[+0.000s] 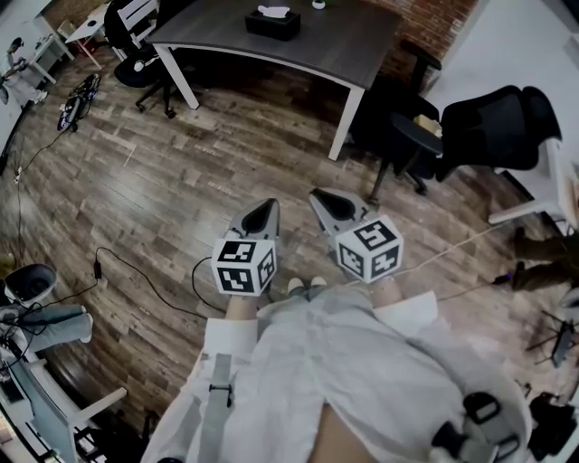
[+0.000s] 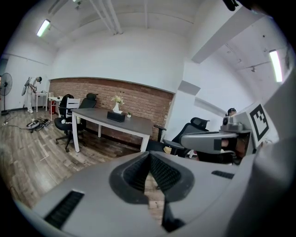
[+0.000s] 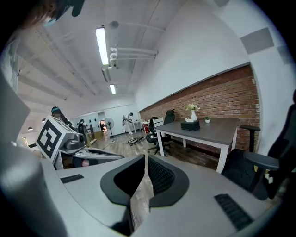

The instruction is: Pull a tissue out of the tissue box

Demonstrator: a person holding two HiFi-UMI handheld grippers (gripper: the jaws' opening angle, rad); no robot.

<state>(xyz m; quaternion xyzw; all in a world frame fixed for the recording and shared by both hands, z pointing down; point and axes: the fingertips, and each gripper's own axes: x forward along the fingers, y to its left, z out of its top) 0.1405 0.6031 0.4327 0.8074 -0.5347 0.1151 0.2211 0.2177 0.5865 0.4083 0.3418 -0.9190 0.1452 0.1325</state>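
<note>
A black tissue box [image 1: 272, 23] with a white tissue sticking out of its top stands on the grey table [image 1: 344, 45], far ahead of me. The left gripper view shows the box [image 2: 116, 116] small in the distance, and so does the right gripper view, with the box [image 3: 190, 125] on the tabletop. My left gripper [image 1: 268, 206] and right gripper [image 1: 318, 194] are held side by side over the wooden floor, well short of the table. Both are shut with nothing between their jaws, as each one's own view of the left gripper [image 2: 149, 155] and right gripper [image 3: 146, 159] confirms.
A black office chair [image 1: 493, 122] and a small round stool [image 1: 412, 136] stand right of the table. More chairs [image 1: 140, 45] are at its left end. A black cable [image 1: 127, 271] runs across the floor on my left. A vase [image 2: 116, 107] stands behind the box.
</note>
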